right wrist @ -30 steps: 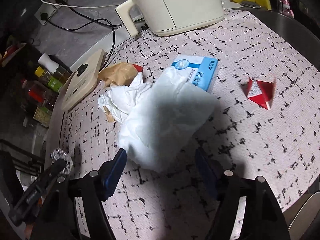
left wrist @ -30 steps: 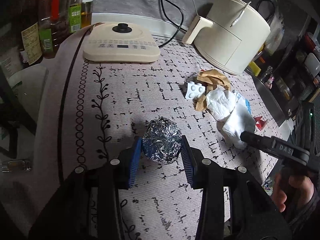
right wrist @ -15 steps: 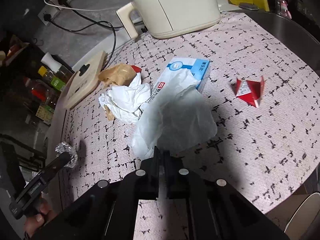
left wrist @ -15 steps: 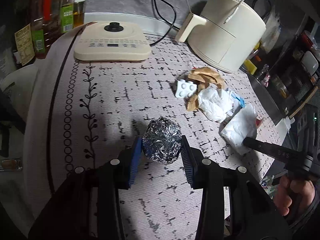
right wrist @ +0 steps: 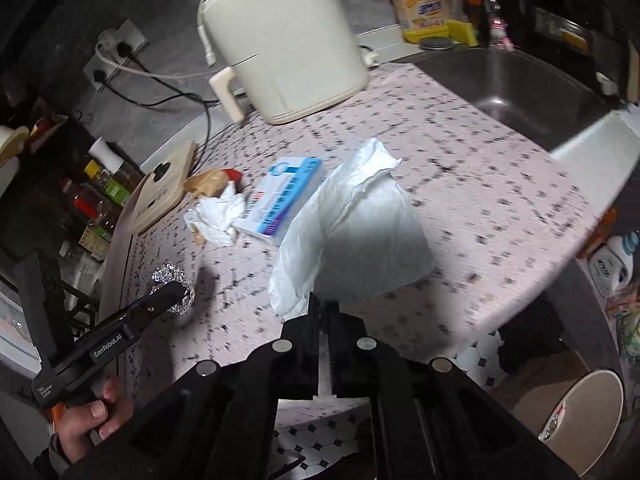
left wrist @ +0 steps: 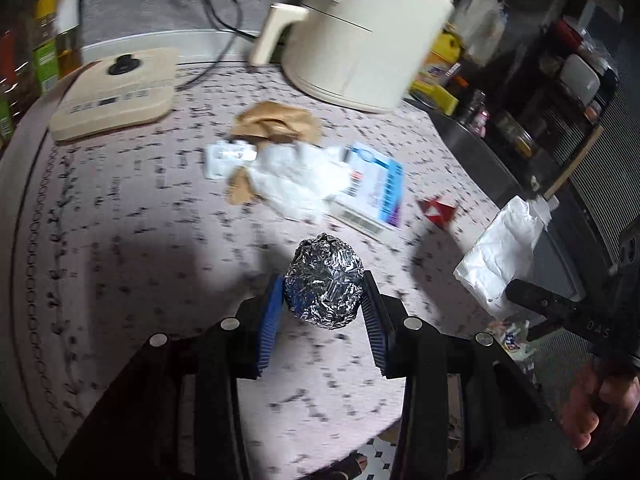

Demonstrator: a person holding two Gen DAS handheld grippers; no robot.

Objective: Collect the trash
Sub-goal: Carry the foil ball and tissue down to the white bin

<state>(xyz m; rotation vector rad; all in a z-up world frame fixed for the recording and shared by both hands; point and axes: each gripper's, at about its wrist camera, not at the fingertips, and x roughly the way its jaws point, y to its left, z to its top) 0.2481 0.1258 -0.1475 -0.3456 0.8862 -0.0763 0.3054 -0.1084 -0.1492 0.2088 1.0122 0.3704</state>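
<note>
A crumpled foil ball point(left wrist: 324, 284) sits between the blue pads of my left gripper point(left wrist: 324, 304), which is shut on it and holds it above the patterned tablecloth point(left wrist: 120, 260). My right gripper point(right wrist: 326, 308) is shut on the lower edge of a limp white plastic bag point(right wrist: 352, 240), which hangs lifted near the table's edge. In the left wrist view the same bag point(left wrist: 500, 256) dangles from the right gripper point(left wrist: 516, 292). On the cloth lie brown paper point(left wrist: 276, 122), a crumpled white tissue point(left wrist: 296, 180), a blue-and-white box point(left wrist: 376, 192), a white blister piece point(left wrist: 228, 156) and a red wrapper point(left wrist: 436, 212).
A cream air fryer point(right wrist: 280, 40) and a flat cream appliance point(left wrist: 116, 96) stand at the back, with bottles point(left wrist: 48, 48) at the left. A dark sink point(right wrist: 520, 92) lies to the right. On the tiled floor below the table edge stands a round paper bin point(right wrist: 584, 420).
My right gripper closed on the white bag and lifted it off the box toward the table's edge. My left gripper carried the foil ball rightward across the cloth.
</note>
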